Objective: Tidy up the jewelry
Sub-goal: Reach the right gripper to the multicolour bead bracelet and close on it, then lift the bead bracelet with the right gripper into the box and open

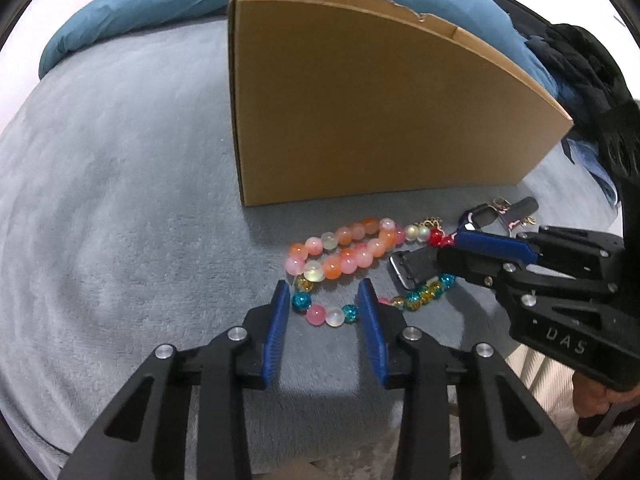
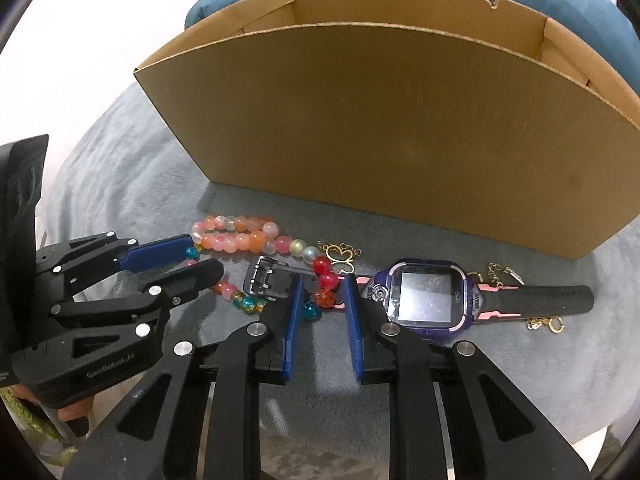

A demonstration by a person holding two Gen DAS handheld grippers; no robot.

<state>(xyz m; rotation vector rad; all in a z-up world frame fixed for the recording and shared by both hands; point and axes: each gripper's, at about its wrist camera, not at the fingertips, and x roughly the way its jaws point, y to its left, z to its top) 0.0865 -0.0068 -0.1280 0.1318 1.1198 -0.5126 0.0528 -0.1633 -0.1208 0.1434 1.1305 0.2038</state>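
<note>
Right wrist view shows a purple smartwatch point(image 2: 426, 294) lying flat on the grey blanket point(image 2: 120, 184) just in front of an open cardboard box point(image 2: 400, 128), its square screen facing up and its black strap with pink marks running left to right, buckle end to the left. A bead strand point(image 2: 236, 236) of pink, orange and pale beads lies doubled to the left, its long axis also across the picture, trailing into red, teal and amber beads near the buckle; thin gold chains point(image 2: 340, 256) lie beside the watch. The right claw point(image 2: 322, 288) is partly spread, its blue pads either side of the strap and red beads, not visibly pressing. From the left wrist view, the left claw point(image 1: 324, 296) is likewise partly spread, straddling the teal, pink and white beads without pinching them.
</note>
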